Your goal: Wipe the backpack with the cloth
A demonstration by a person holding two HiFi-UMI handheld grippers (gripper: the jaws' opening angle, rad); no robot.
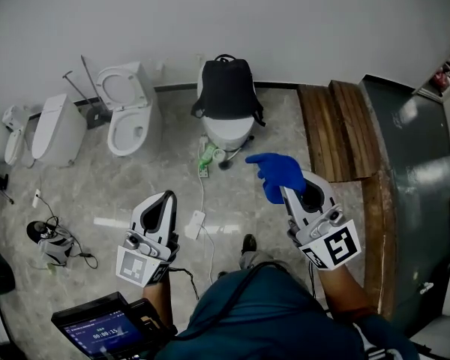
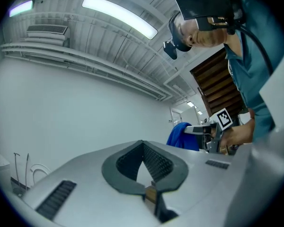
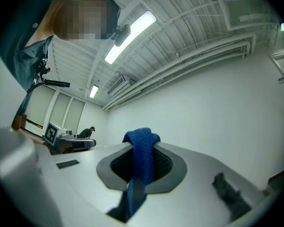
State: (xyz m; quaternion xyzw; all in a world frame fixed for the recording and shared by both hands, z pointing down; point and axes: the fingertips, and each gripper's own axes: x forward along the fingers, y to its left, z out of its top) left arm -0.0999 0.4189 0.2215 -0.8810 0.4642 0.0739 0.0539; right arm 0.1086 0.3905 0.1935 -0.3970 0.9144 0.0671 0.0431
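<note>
A black backpack sits upright on a white toilet against the far wall. My right gripper is shut on a blue cloth, held in the air well short of the backpack. The cloth hangs pinched between the jaws in the right gripper view. My left gripper is lower and to the left, its jaws together with nothing between them. Both gripper views look up at wall and ceiling, and neither shows the backpack. The blue cloth also appears in the left gripper view.
Two more white toilets stand at the left. Wooden planks lie at the right beside a dark panel. A green bottle and a white cable lie on the marble floor below the backpack. A screen device is near my left arm.
</note>
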